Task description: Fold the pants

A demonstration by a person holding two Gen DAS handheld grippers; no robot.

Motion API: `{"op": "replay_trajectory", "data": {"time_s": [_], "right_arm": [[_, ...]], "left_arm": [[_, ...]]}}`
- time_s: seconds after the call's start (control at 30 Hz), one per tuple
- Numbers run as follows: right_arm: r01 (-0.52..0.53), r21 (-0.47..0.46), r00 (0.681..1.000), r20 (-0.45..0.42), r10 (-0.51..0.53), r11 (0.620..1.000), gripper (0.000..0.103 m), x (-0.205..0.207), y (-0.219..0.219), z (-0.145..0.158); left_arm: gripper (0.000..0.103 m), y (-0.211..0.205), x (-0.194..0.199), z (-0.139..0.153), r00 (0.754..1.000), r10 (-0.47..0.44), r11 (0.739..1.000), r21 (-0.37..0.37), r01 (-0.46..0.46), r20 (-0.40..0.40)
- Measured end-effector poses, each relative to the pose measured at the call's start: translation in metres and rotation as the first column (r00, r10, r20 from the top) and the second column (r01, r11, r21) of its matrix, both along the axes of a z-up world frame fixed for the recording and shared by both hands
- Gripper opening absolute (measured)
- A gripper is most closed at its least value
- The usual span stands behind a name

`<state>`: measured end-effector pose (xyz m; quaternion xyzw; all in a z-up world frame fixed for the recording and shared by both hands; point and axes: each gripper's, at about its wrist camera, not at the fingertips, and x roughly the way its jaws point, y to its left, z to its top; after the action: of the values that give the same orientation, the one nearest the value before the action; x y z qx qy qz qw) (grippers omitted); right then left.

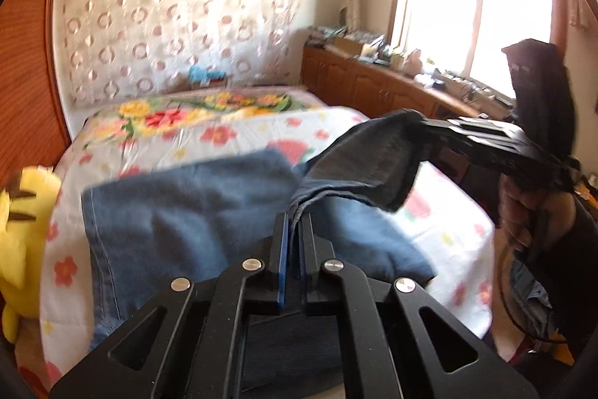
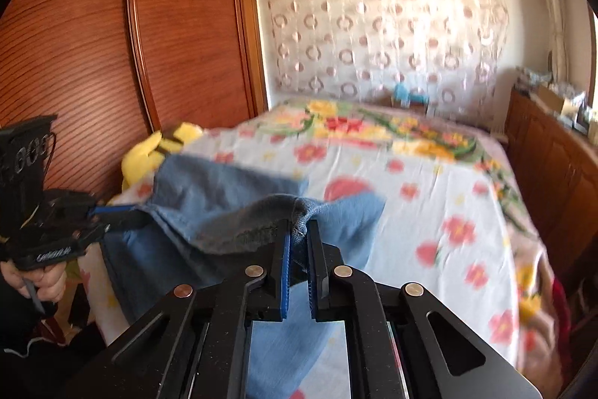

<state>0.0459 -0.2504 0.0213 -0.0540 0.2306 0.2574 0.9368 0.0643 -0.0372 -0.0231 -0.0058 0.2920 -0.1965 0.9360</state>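
Note:
Blue denim pants (image 1: 187,208) lie on the flowered bed sheet (image 1: 231,137), with their near end lifted off the bed. My left gripper (image 1: 294,217) is shut on a seamed edge of that lifted cloth. To its right, my right gripper (image 1: 424,124) is shut on another part of the same end, and the darker inner side of the fabric hangs from it. In the right wrist view the right gripper (image 2: 299,229) pinches a bunched fold of the pants (image 2: 224,189). At far left the left gripper (image 2: 134,212) holds the pants' other corner.
A yellow plush toy (image 1: 22,230) sits at the bed's left edge beside a wooden wardrobe (image 2: 112,43). A low wooden cabinet (image 1: 373,81) with clutter on top runs under the window on the right. A patterned curtain hangs behind the bed. A person's hand (image 1: 523,212) grips the right tool.

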Motion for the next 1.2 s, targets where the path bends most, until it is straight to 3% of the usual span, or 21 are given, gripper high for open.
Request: {"op": "replay_trajectory", "data": {"time_s": [0.23,0.43,0.63,0.9,1.2], "right_arm": [[-0.04,0.019,0.994,0.099,0.038,0.999,0.007,0.01,0.007,0.062],[-0.123,0.029,0.983,0.138,0.118,0.992,0.007,0.019,0.039,0.086],[-0.203,-0.021,0.972,0.113,0.204,0.979,0.007,0.042,0.091,0.077],[-0.287,-0.102,0.957,0.012,0.29,0.952,0.007,0.084,0.154,0.042],[-0.297,-0.154,0.954,-0.094,0.286,0.942,0.007,0.112,0.211,0.019]], "left_arm": [[0.005,0.004,-0.021,0.054,0.995,-0.032,0.999,-0.025,0.034,0.097],[0.005,0.019,-0.038,0.065,0.993,-0.018,0.999,-0.032,0.021,0.115],[0.005,0.054,-0.046,0.045,0.996,0.063,0.997,-0.045,-0.06,0.062],[0.005,0.091,-0.047,-0.01,0.987,0.151,0.986,-0.059,-0.154,-0.063],[0.005,0.113,-0.04,-0.057,0.959,0.232,0.971,-0.017,-0.238,-0.161]]}}
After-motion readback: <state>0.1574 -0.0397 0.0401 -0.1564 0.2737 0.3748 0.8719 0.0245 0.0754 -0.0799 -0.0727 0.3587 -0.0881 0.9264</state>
